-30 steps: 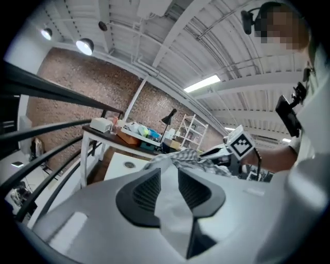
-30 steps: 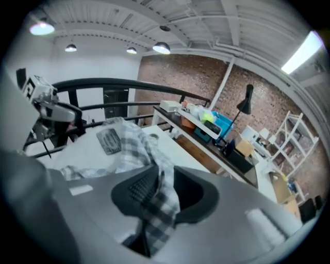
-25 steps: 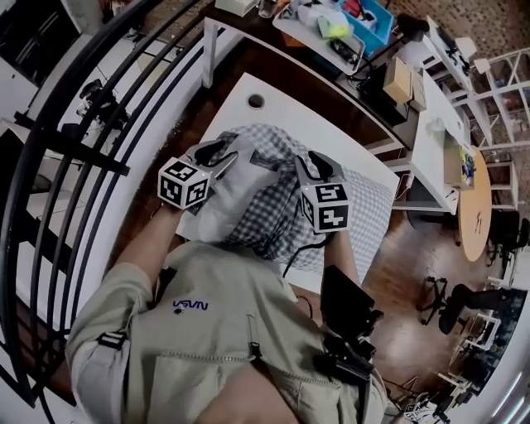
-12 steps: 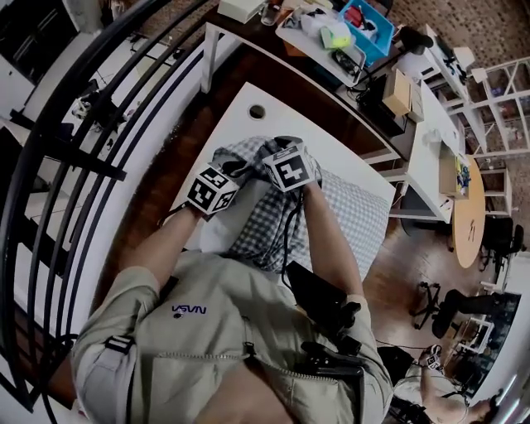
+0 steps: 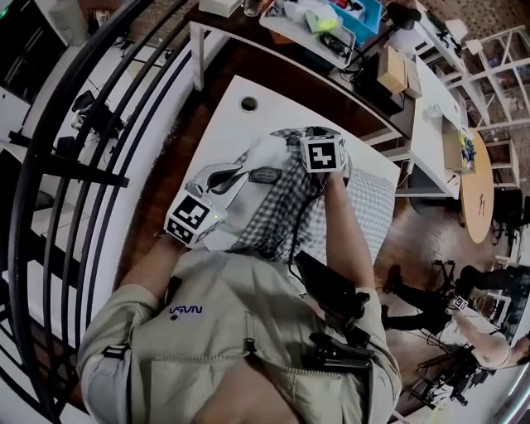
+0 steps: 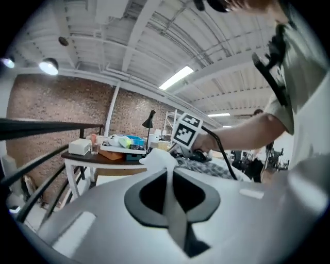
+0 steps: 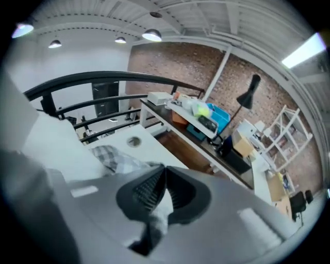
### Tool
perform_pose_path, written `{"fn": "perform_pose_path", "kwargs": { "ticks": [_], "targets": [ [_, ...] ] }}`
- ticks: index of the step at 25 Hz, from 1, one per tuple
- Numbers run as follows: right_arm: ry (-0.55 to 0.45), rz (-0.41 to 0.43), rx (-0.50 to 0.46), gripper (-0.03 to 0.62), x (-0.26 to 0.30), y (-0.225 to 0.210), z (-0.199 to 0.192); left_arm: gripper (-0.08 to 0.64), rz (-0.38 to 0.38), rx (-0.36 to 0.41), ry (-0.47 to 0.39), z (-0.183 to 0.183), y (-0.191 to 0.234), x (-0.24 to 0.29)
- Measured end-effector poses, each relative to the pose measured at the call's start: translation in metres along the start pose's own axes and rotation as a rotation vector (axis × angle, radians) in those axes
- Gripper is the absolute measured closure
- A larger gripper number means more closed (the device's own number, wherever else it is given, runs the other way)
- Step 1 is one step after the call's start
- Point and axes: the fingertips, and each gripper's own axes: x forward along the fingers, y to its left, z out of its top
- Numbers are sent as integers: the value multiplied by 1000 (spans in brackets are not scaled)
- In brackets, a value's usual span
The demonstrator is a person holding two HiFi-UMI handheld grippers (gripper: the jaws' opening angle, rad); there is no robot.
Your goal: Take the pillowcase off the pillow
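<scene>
The left gripper [image 6: 166, 170] has just been closing, and its jaws are now pressed together on a fold of the plump white fabric pillow [image 6: 157, 159], whose pale cloth runs up between the pads and bulges out past the tips. It points almost level across the table, with its marker cube towards the person.

The right gripper [image 7: 162, 171] has also just snapped to. Its jaws pinch a strip of the grey-and-white checked cloth pillowcase [image 7: 111, 154], which lies bunched just beyond the tips. In the head view this gripper sits at the far end of the bundle and tilts downward, its marker cube [image 5: 323, 153] facing up.

The pillow [image 5: 267, 151] and the pillowcase [image 5: 277, 207] lie together in a heap on the white rectangular table [image 5: 236, 87], right in front of the person. The white pillow shows bare at the left and far side of the heap. The checked case is gathered over the middle and spills to the right towards the table's edge. The two grippers hold opposite parts of the bundle, near each other but not touching.

A round grey cable hole [image 5: 248, 103] sits in the bare far part of the tabletop. A curved black metal railing [image 5: 50, 166] runs along the left. Behind the table stands a dark wooden desk [image 5: 273, 50] carrying a blue tray [image 5: 364, 15] of small items.
</scene>
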Motion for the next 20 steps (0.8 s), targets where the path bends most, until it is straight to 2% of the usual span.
{"fn": "perform_pose_path", "kwargs": {
  "ticks": [3, 6, 9, 13, 16, 20],
  "targets": [
    [79, -27, 85, 584, -2, -21, -48, 538, 26, -185, -18, -14, 28, -2],
    [66, -23, 100, 584, 0, -16, -67, 538, 55, -299, 21, -40, 50, 12],
    [8, -27, 79, 580, -3, -5, -61, 528, 72, -312, 70, -56, 61, 30],
    [-91, -25, 147, 489, -32, -1, -49, 437, 53, -284, 71, -52, 60, 26],
    [-172, -33, 220, 488, -66, 9, -47, 380, 63, -277, 57, -48, 58, 5],
    [-240, -33, 267, 488, -103, 26, -55, 373, 81, -322, 20, -53, 55, -18]
  ]
}}
